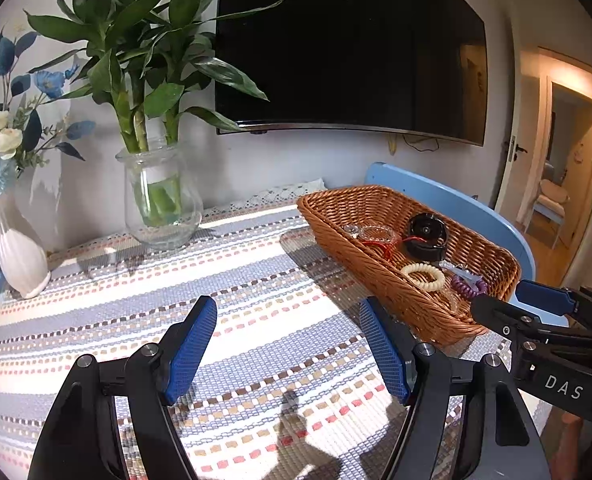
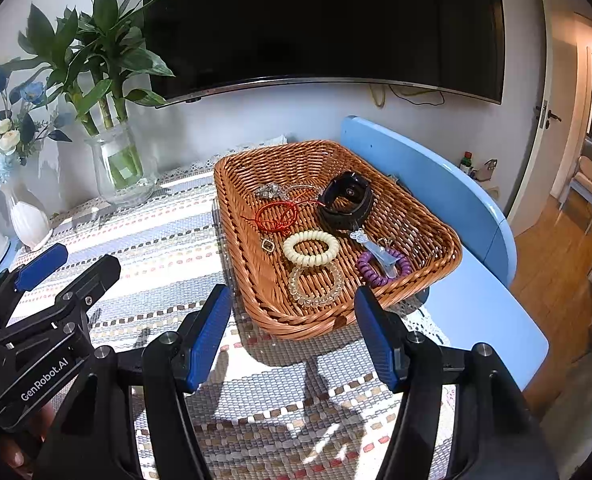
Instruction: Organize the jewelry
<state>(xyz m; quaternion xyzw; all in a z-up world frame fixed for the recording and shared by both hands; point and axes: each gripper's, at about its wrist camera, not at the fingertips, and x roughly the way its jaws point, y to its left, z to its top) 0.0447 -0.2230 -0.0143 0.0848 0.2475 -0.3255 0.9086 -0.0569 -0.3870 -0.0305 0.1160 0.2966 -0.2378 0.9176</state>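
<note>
A brown wicker basket [image 2: 424, 216] stands on the striped cloth and holds the jewelry: a black watch [image 2: 346, 200], a red cord bracelet [image 2: 277, 216], a cream coil band [image 2: 311, 248], a clear bead bracelet [image 2: 316, 285], a purple coil band [image 2: 384, 268], a clear clip [image 2: 372, 246] and a silver piece [image 2: 269, 190]. The basket also shows in the left wrist view [image 1: 376, 208]. My right gripper [image 2: 291, 340] is open and empty, just short of the basket's near rim. My left gripper [image 1: 287, 348] is open and empty over the cloth, left of the basket.
A glass vase with bamboo [image 1: 161, 196] and a white vase with flowers [image 1: 19, 252] stand at the back left. A TV [image 1: 348, 44] hangs on the wall. The blue table edge [image 2: 492, 320] lies to the right, with a blue chair back [image 2: 424, 168] behind the basket.
</note>
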